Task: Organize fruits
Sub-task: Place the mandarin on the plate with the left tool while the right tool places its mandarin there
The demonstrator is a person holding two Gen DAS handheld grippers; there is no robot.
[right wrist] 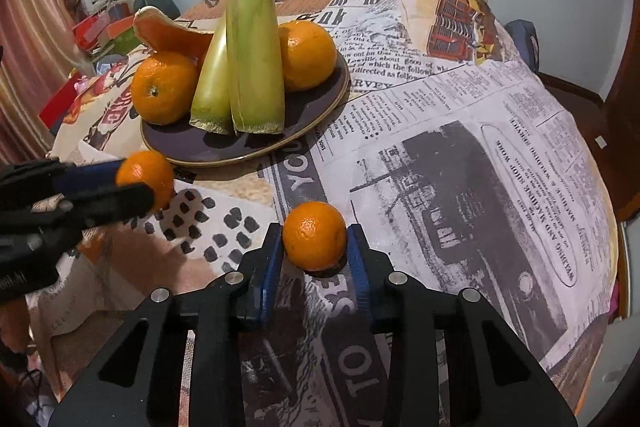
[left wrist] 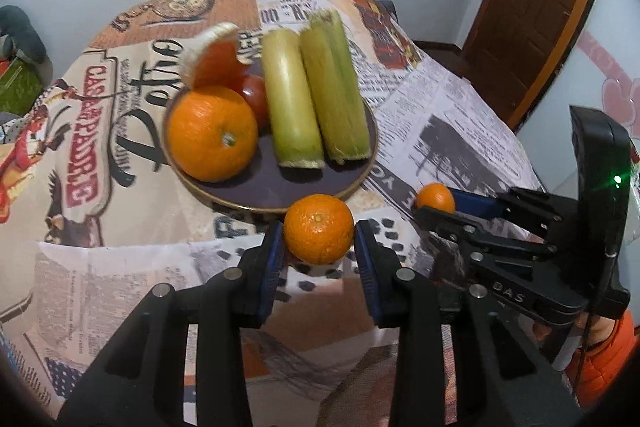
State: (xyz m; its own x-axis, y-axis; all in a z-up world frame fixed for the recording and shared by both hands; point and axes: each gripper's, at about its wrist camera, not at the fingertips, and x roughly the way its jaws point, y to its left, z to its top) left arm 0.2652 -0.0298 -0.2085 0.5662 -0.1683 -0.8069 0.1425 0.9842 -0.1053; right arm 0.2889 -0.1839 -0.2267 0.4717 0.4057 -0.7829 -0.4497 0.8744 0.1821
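In the left wrist view, the left gripper (left wrist: 319, 251) is clamped on a small mandarin (left wrist: 319, 228), just near of the dark plate (left wrist: 276, 197). On the plate lie a big orange (left wrist: 212, 133), a tomato (left wrist: 255, 95), a piece of peel (left wrist: 214, 55) and two sugarcane pieces (left wrist: 316, 89). At the right, the right gripper (left wrist: 434, 205) holds a second mandarin (left wrist: 435, 197).

In the right wrist view, the right gripper's blue pads (right wrist: 357, 267) touch both sides of this second mandarin, which rests on the printed tablecloth (right wrist: 460, 115) near of the plate. The left gripper stands at the left with its fruit.
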